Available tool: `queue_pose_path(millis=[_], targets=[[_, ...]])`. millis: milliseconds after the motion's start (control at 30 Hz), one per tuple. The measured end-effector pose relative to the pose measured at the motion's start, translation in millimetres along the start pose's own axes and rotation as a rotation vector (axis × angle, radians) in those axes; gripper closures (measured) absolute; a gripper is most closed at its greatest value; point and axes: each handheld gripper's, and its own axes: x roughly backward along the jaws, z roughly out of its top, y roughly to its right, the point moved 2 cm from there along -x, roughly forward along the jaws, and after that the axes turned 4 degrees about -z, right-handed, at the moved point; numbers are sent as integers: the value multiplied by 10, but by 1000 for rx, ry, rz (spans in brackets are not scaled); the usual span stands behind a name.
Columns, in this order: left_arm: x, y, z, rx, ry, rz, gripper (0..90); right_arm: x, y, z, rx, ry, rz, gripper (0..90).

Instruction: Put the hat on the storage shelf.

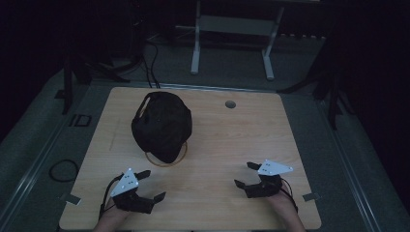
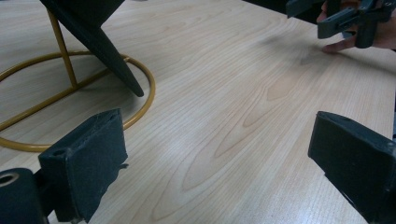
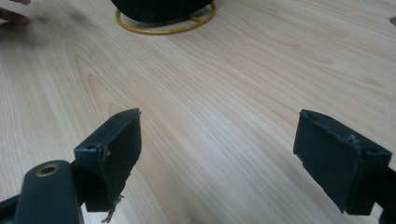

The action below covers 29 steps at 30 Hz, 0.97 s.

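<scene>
In the high view, the left gripper is seen at the lower left of the frame, its jaws spread wide with nothing held between them. Above it, left of centre, a black cap is perched on a gold wire stand, apart from both grippers. The wooden table lies bare between them. At the lower right, the right gripper is likewise wide open and empty.
</scene>
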Motion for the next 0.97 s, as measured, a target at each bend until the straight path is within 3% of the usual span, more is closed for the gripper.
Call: queue_pose_path(millis=[567,967], targets=[[-7,-3,-15,2,-8,2,49,228,131,-295,-35,-14,-57,151],[-5,-5,-27,2,-10,1,49,226,168,-349,-51,-10,-80,151]])
